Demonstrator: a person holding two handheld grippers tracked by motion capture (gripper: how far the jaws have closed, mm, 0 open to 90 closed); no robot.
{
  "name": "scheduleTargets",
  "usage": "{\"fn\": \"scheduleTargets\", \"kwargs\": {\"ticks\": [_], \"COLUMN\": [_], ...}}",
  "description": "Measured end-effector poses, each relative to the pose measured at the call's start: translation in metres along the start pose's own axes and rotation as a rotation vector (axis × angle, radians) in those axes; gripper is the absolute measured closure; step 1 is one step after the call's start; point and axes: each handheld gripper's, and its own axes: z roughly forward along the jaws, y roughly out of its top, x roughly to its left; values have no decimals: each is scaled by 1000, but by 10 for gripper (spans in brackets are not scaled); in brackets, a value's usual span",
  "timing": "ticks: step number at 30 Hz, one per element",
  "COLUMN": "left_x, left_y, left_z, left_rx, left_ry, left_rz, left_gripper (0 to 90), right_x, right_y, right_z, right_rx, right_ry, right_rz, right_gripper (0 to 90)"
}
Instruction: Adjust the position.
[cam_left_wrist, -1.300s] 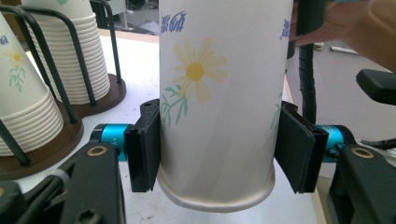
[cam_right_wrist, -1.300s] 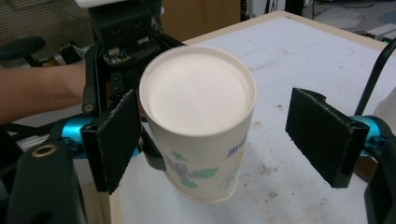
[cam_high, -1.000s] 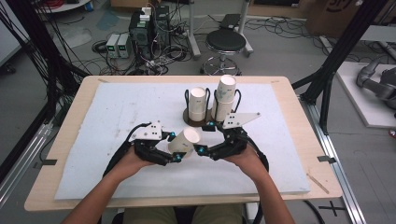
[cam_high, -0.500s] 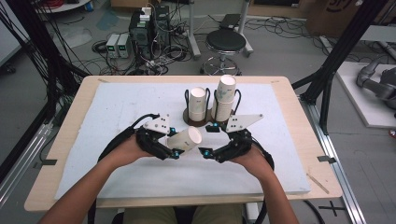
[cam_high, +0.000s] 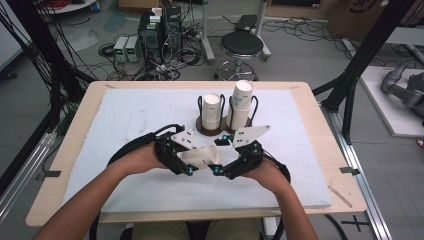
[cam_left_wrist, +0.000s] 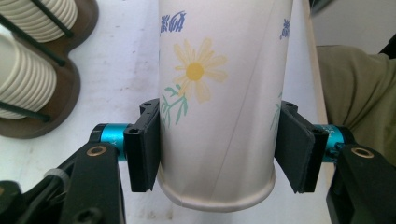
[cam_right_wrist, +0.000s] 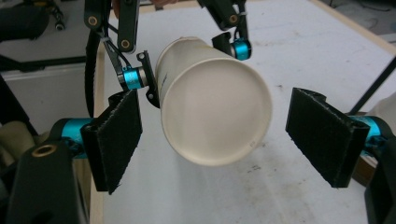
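A white paper cup (cam_high: 200, 156) with a daisy print lies level above the mat, between my two hands. My left gripper (cam_high: 187, 161) is shut on it. In the left gripper view both black pads (cam_left_wrist: 145, 144) press the sides of the cup (cam_left_wrist: 215, 93). My right gripper (cam_high: 220, 154) faces the cup's free end from the right and is open. In the right gripper view the cup's pale round end (cam_right_wrist: 215, 112) floats between my right gripper's (cam_right_wrist: 219, 140) wide-apart pads (cam_right_wrist: 114, 140) without touching them. The left gripper (cam_right_wrist: 189, 60) holds the cup farther back.
A dark wire rack (cam_high: 205, 131) with two upright stacks of paper cups (cam_high: 241, 102) stands just beyond the grippers at the mat's middle. The same stacks (cam_left_wrist: 28, 79) show at the left of the left gripper view. White mat (cam_high: 125, 115) covers the wooden table.
Both hands have shifted slightly toward the near edge. The cup has tipped from a raised slant to nearly level, still held by the left gripper.
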Motion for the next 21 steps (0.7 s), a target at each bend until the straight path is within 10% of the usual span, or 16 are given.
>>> {"fn": "scheduleTargets", "kwargs": {"ticks": [21], "left_x": [-9], "left_y": [4], "left_z": [10], "left_rx": [21], "left_ry": [-46], "left_rz": [51], "left_gripper": [387], "right_x": [3], "right_y": [-3], "right_z": [21], "right_rx": [95], "right_ry": [109], "right_rz": [-65], "right_gripper": [365]}}
